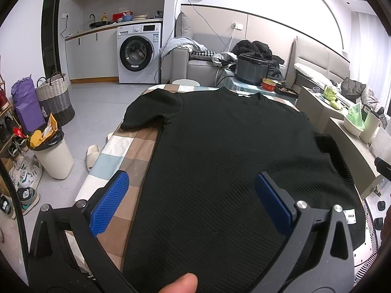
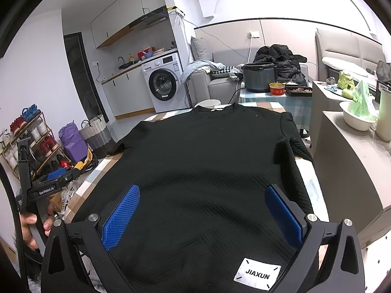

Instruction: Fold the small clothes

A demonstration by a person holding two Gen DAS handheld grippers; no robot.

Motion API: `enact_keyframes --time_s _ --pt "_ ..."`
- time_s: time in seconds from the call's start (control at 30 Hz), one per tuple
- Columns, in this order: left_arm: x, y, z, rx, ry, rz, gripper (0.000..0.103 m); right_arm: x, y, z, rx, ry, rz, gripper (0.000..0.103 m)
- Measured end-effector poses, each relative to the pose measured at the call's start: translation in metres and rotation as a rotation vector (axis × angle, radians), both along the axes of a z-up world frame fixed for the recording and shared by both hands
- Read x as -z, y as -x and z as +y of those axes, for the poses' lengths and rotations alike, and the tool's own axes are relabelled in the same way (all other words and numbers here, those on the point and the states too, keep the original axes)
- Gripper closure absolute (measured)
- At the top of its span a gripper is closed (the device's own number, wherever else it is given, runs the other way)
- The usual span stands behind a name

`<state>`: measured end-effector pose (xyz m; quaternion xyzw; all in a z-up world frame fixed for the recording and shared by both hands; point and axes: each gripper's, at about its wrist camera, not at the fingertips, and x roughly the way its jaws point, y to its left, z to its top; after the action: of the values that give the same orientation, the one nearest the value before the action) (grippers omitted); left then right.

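A black ribbed short-sleeved T-shirt [image 1: 220, 141] lies spread flat on a checked cloth over the table [image 1: 127, 151], collar at the far end, both sleeves out to the sides. In the right wrist view the same T-shirt [image 2: 207, 151] shows a white JIAXUN label [image 2: 256, 275] at its near hem. My left gripper [image 1: 190, 185] hovers open above the shirt's near left part, its left blue pad [image 1: 110, 202] over the cloth beside the shirt's edge. My right gripper [image 2: 202, 195] hovers open over the near hem, nothing between its fingers. The left gripper's body [image 2: 48, 183] shows at the left, held by a hand.
A grey cooker pot [image 1: 251, 69], a red bowl [image 1: 268, 84] and a dark tray stand at the table's far end. A white bin [image 1: 52, 153], a purple bag, a woven basket [image 1: 55, 97] and shoes sit on the floor to the left. A low cabinet [image 2: 347, 161] with a white bowl stands on the right.
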<state>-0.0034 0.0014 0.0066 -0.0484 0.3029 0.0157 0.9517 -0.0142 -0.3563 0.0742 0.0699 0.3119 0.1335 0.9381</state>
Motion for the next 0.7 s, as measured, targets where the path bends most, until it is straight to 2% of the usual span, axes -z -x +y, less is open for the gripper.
enact_keyframes --time_s 0.7 --pt "-0.0012 0.0007 0.0035 0.001 0.000 -0.004 0.001 -0.0011 0.0008 -0.0028 0.002 -0.003 -0.003 0.000"
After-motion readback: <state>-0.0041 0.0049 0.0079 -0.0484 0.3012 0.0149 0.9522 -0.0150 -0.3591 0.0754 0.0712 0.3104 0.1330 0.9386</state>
